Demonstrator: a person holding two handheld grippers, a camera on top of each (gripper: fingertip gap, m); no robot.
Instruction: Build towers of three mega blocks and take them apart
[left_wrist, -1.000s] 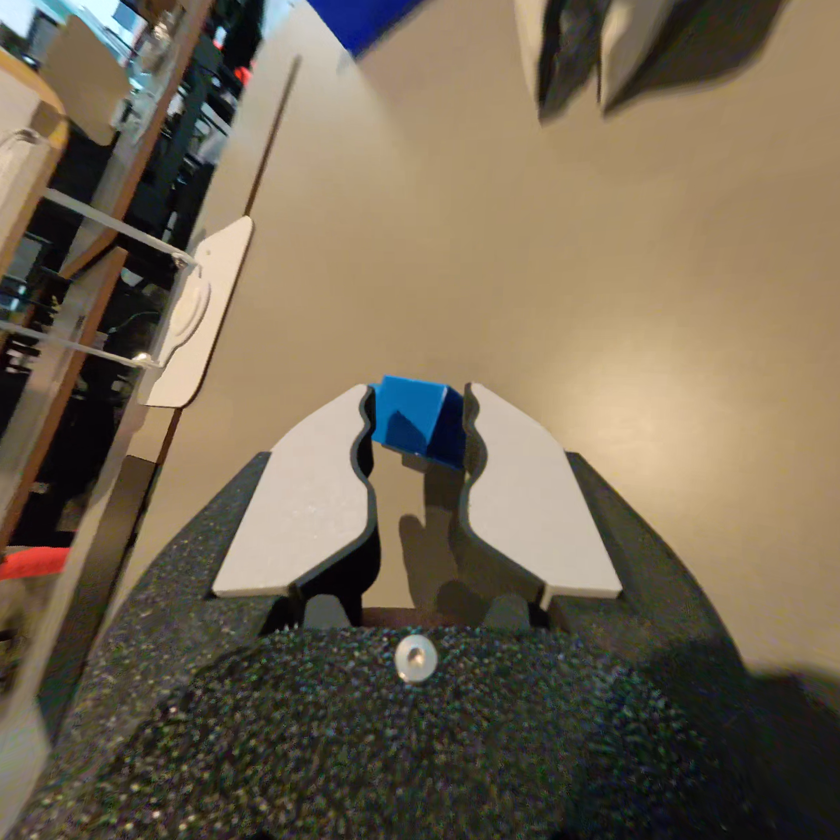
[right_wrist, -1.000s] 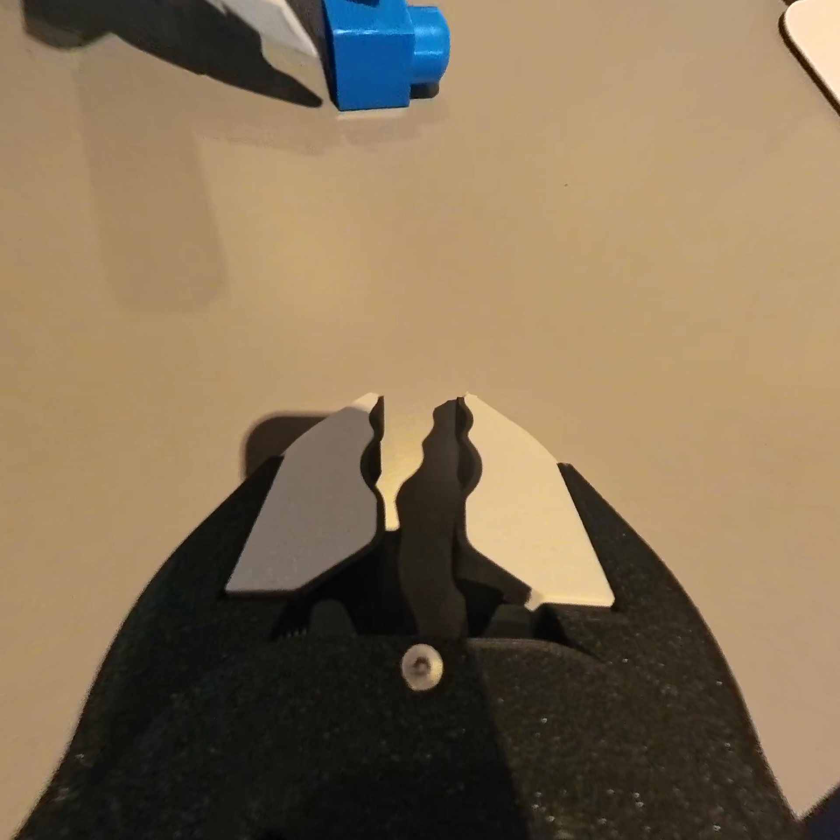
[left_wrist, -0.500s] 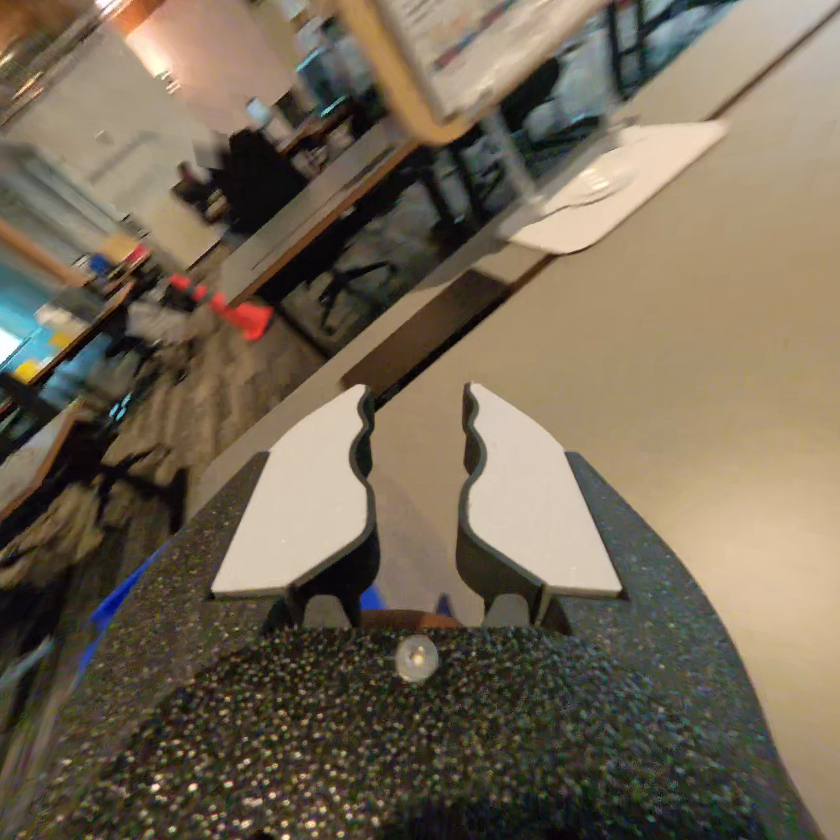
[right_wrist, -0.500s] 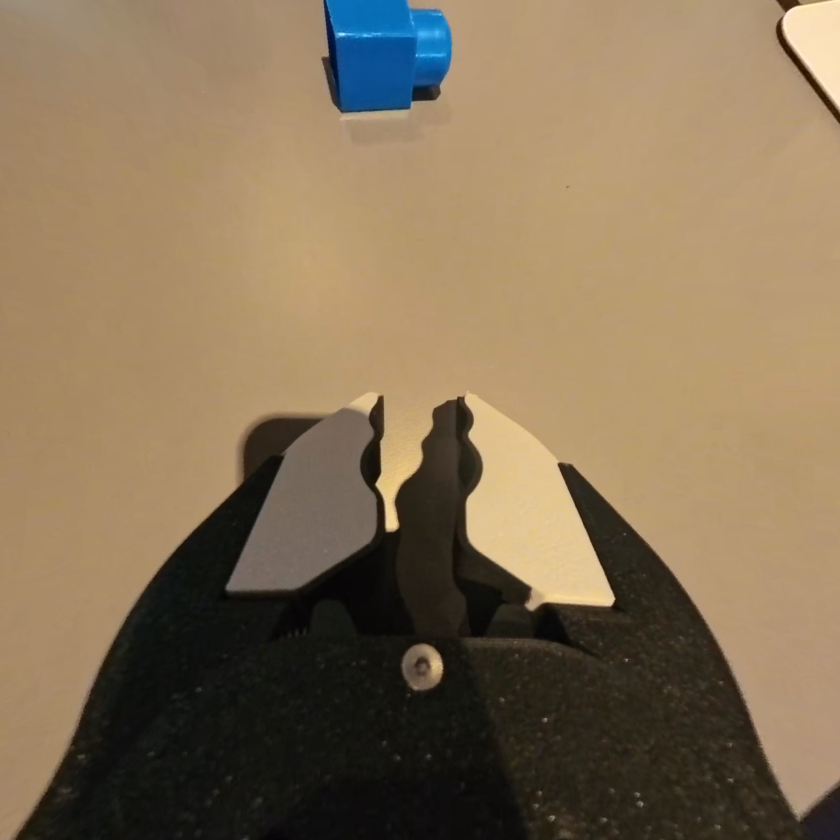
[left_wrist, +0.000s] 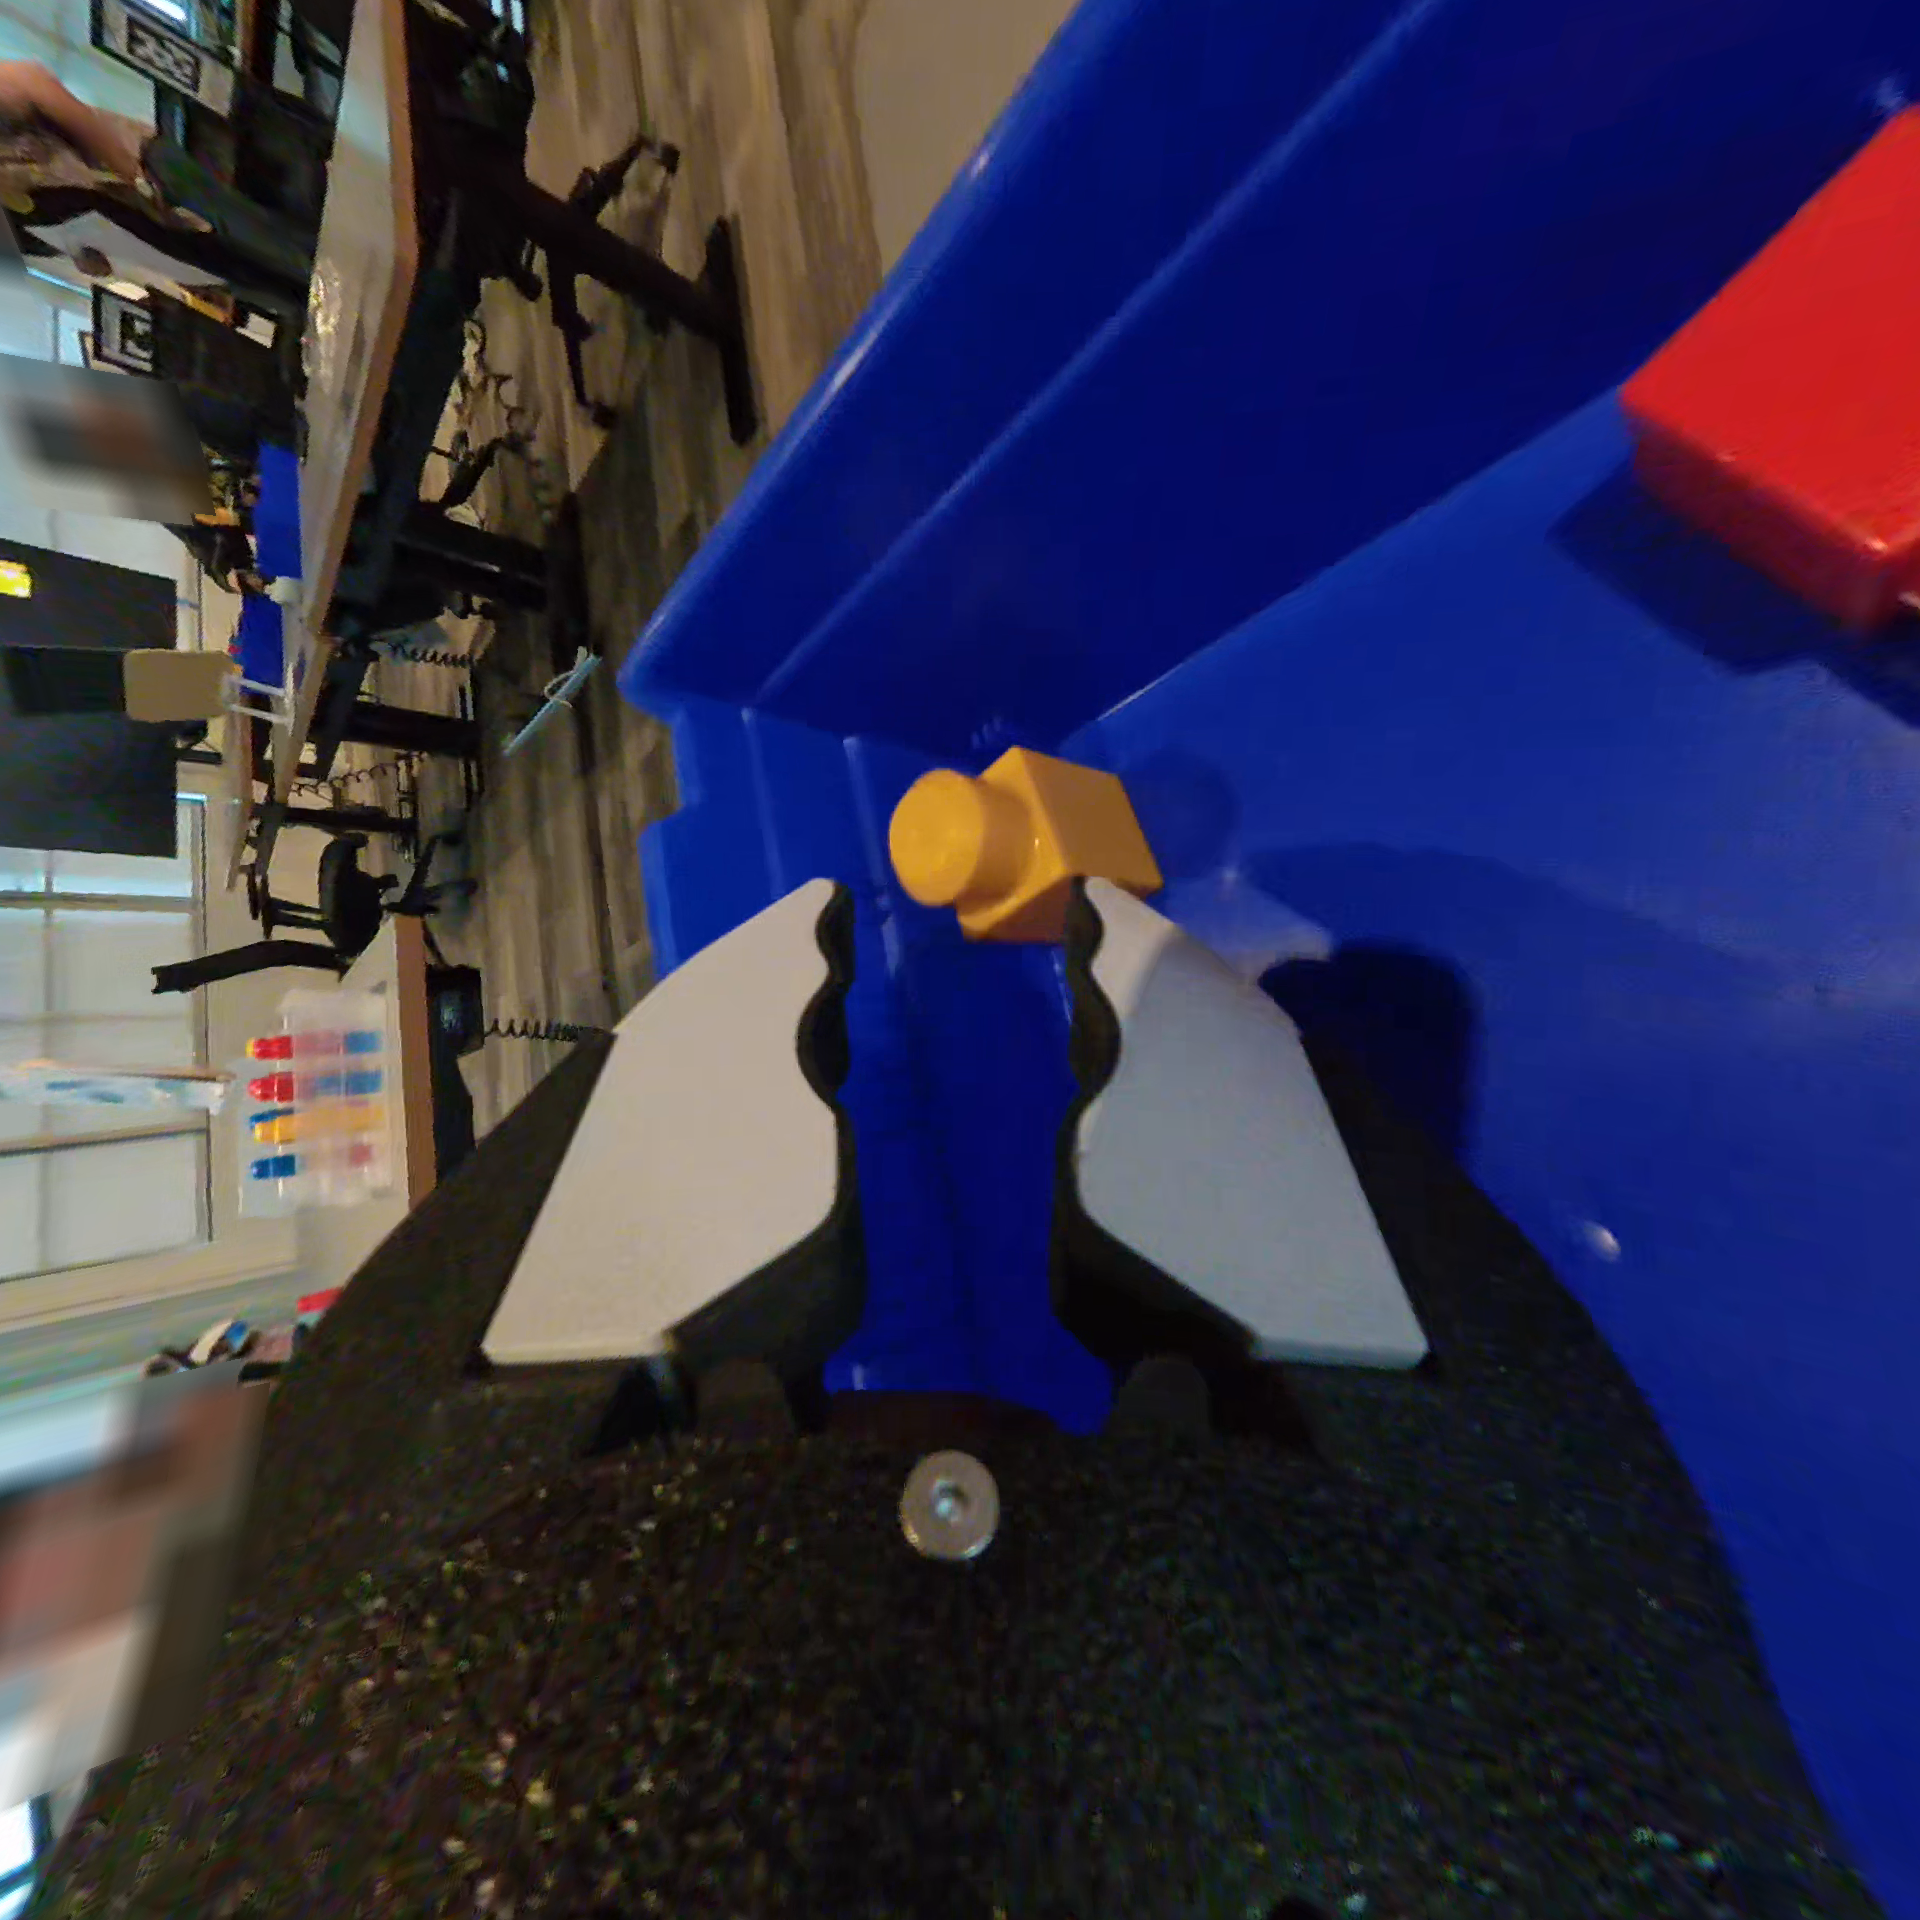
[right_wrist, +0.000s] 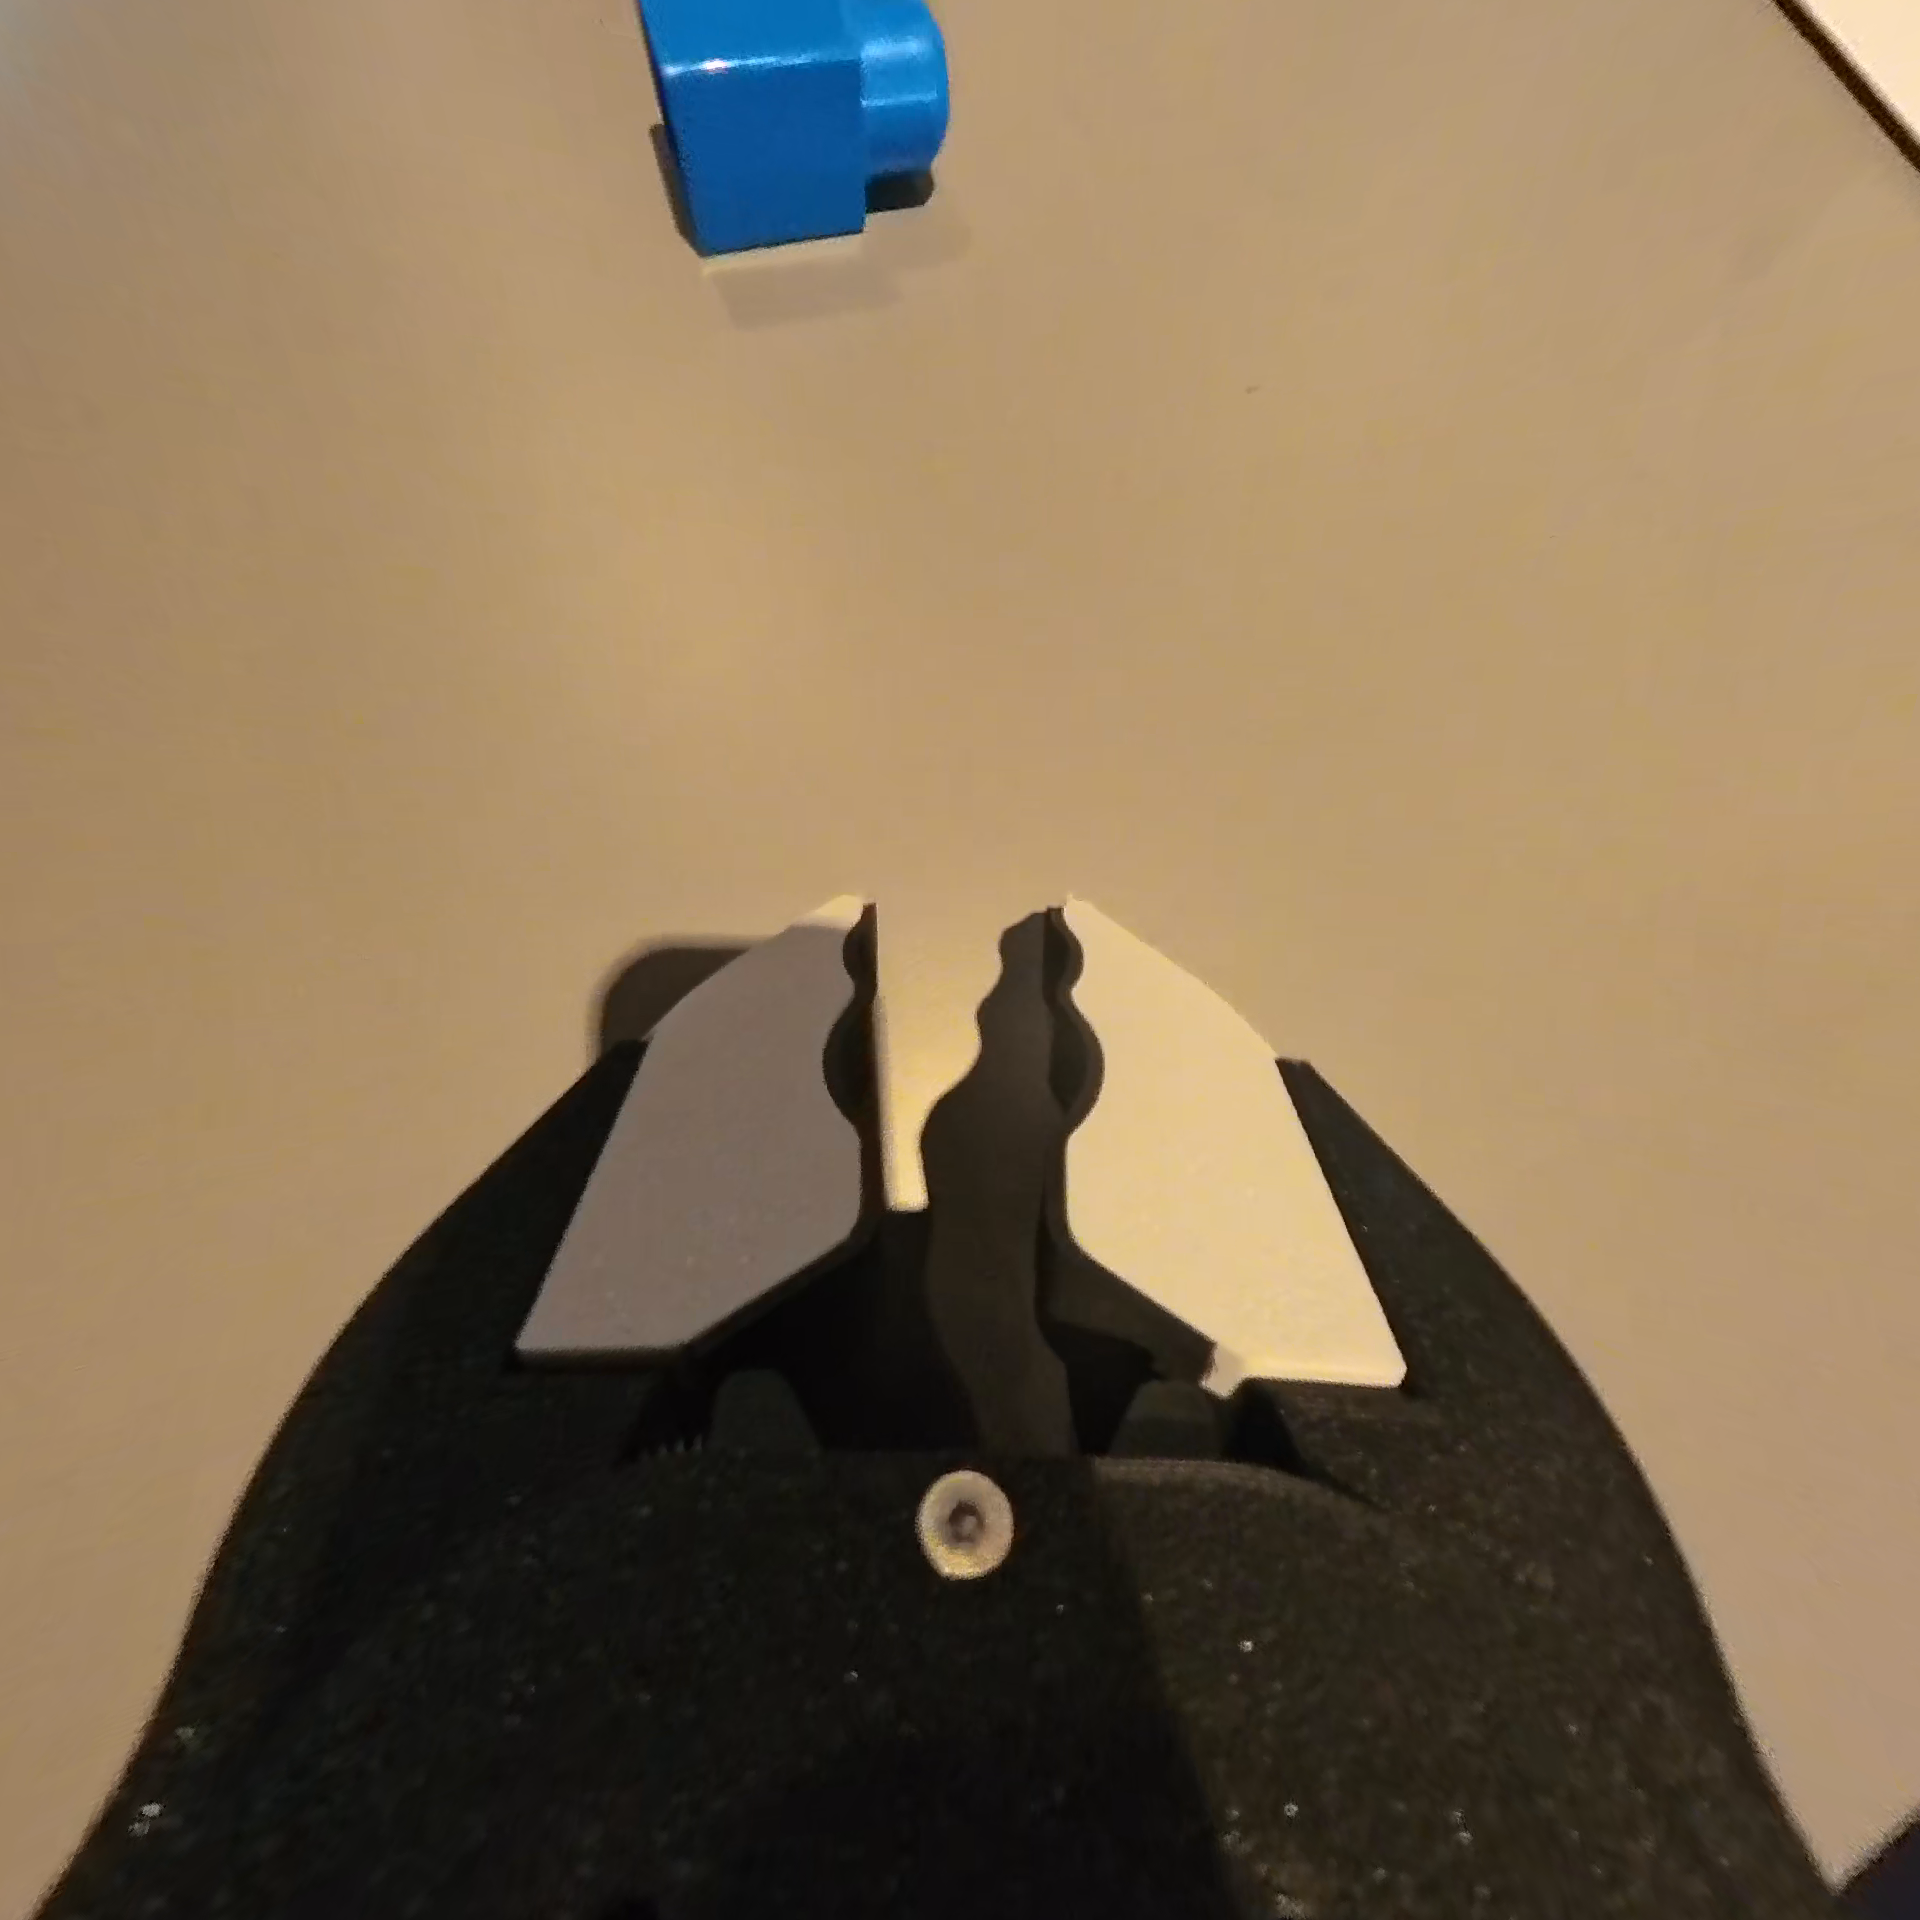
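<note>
**Left tongs closing in on the yellow block in the bin**

Now the left gripper (left_wrist: 951, 914) hangs spread and empty inside the glossy blue plastic bin (left_wrist: 1558, 935), its tips just short of the small yellow plastic mega block (left_wrist: 1023, 847). That block lies on its side against the wall, stud pointing left across the gap. Clamping on the round stud could let it slip, I'd guess. A red plastic block (left_wrist: 1797, 416) sits further in. The right gripper (right_wrist: 966, 914), parted and empty, hovers over the tan table (right_wrist: 1351, 623), where the blue plastic block (right_wrist: 790, 135) lies on its side, stud rightward.

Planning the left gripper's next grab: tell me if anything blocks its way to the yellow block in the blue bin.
Nothing visible does. The left gripper is open and the yellow block lies just past its fingertips inside the blue bin. The red block lies off to the side, clear of that line.
</note>
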